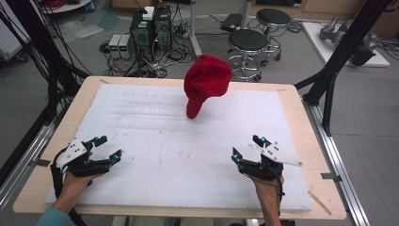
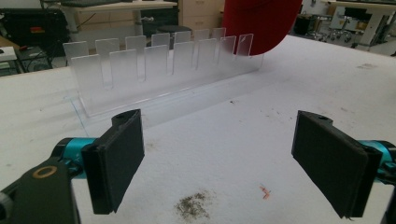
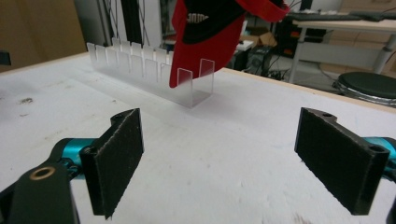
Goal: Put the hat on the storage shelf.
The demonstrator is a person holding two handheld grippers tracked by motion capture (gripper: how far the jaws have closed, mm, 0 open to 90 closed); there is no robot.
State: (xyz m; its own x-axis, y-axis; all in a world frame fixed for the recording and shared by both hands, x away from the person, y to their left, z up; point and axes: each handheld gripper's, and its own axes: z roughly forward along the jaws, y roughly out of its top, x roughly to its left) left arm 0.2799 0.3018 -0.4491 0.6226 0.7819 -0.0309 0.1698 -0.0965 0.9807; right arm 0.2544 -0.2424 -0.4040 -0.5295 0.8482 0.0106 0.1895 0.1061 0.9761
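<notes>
Red cap (image 1: pixel 206 82) propped on clear slotted rack (image 2: pixel 159 70), ahead of both grippers, left gripper (image 1: pixel 104 149) and right gripper (image 1: pixel 245 148) wide open, empty, bare white tabletop (image 1: pixel 188 155) between.

The white mat (image 1: pixel 188 160) lies bare across the lower and middle frame, open between both hands. At upper centre the clear slotted rack (image 1: pixel 150 104) and the red cap (image 1: pixel 206 82) standing in it block passage.

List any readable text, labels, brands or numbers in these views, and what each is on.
None readable.
Red cap: white marks inside it, in the right gripper view, too blurred to read.
Clear rack: no marking visible.
Computer towers behind the table: too small to tell.
</notes>
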